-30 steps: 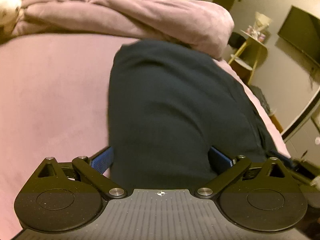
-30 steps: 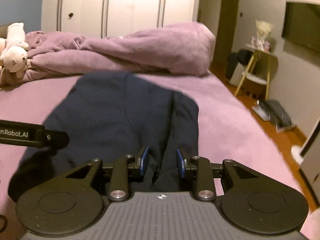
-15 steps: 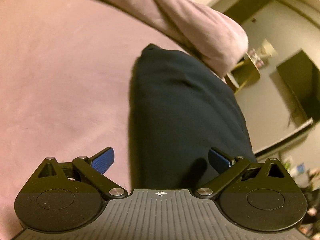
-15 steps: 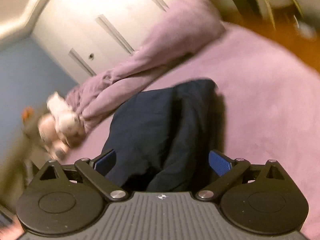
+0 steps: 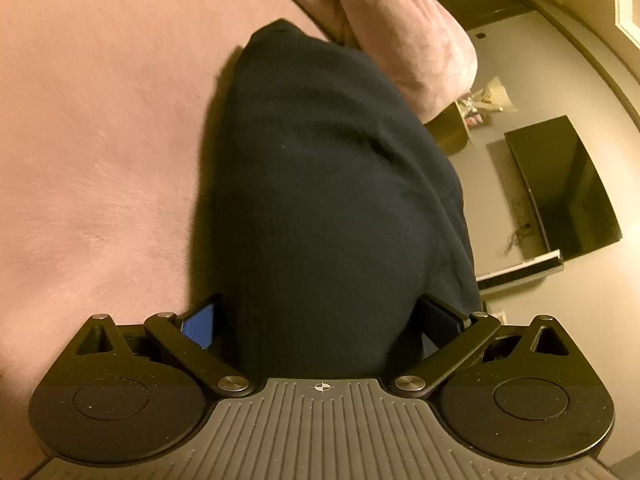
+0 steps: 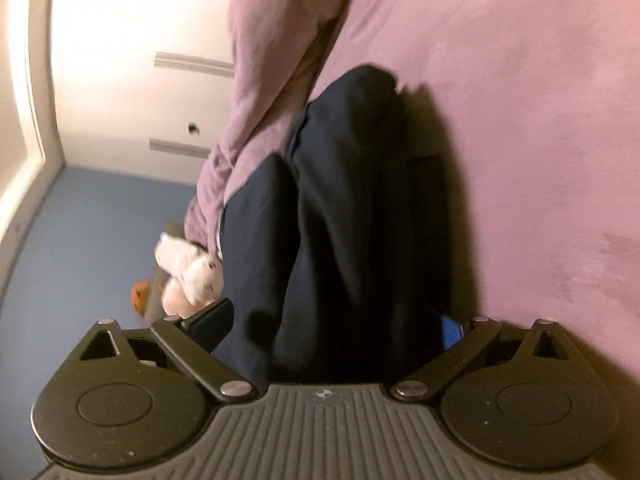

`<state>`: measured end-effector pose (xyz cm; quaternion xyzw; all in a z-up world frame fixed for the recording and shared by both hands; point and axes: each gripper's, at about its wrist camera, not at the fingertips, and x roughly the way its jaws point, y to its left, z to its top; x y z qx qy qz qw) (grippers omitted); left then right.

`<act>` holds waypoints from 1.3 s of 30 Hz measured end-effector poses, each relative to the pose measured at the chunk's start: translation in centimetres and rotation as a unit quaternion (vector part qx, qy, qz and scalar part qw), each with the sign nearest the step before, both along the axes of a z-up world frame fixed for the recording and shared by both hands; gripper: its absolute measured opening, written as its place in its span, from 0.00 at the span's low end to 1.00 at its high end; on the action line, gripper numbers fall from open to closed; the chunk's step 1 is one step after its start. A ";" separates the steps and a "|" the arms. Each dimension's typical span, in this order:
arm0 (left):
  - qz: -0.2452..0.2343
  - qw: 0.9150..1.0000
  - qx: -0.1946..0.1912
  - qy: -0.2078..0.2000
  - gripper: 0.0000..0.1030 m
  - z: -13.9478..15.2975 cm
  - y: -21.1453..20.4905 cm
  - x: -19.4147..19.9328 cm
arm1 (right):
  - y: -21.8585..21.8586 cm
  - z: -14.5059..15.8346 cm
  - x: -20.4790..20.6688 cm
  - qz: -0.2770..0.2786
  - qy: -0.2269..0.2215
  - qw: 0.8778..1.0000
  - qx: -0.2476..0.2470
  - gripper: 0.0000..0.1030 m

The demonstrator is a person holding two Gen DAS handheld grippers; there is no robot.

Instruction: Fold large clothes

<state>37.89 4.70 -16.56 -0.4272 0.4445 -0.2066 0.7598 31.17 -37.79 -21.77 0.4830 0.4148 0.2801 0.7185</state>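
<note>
A large dark navy garment (image 5: 328,184) lies on the pink bed (image 5: 100,140). It also shows in the right wrist view (image 6: 344,208), in long folds. My left gripper (image 5: 320,324) is open, its blue-padded fingers (image 5: 198,326) wide apart, with the near end of the garment bunched between them. My right gripper (image 6: 332,326) is open too, with the cloth filling the gap between its fingers (image 6: 450,330). Both views are tilted, and the cloth hides the fingertips' inner faces.
A crumpled pink duvet (image 5: 400,36) lies along the far side of the bed, also in the right wrist view (image 6: 264,80). A white plush toy (image 6: 192,268) sits by it. A wall TV (image 5: 560,188), a side table (image 5: 452,128) and white wardrobe doors (image 6: 120,80) stand beyond.
My right gripper has opened; it was nearly shut on the cloth one second ago. Both grippers have rolled, so both views now tilt strongly. The garment sits bunched between the open fingers.
</note>
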 end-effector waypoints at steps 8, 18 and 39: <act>-0.022 0.999 0.014 -0.023 0.74 1.7 -0.3 0.0 | 1.7 1.9 0.8 0.012 -0.020 0.998 -0.061 0.61; -0.019 0.996 0.040 -0.082 0.70 8.6 1.4 -1.4 | 3.9 5.6 -0.3 0.023 -0.048 0.997 -0.061 0.50; 0.122 0.984 0.127 0.004 0.80 6.6 14.5 -11.6 | 18.6 6.9 -2.4 0.087 -0.053 0.983 -0.154 0.66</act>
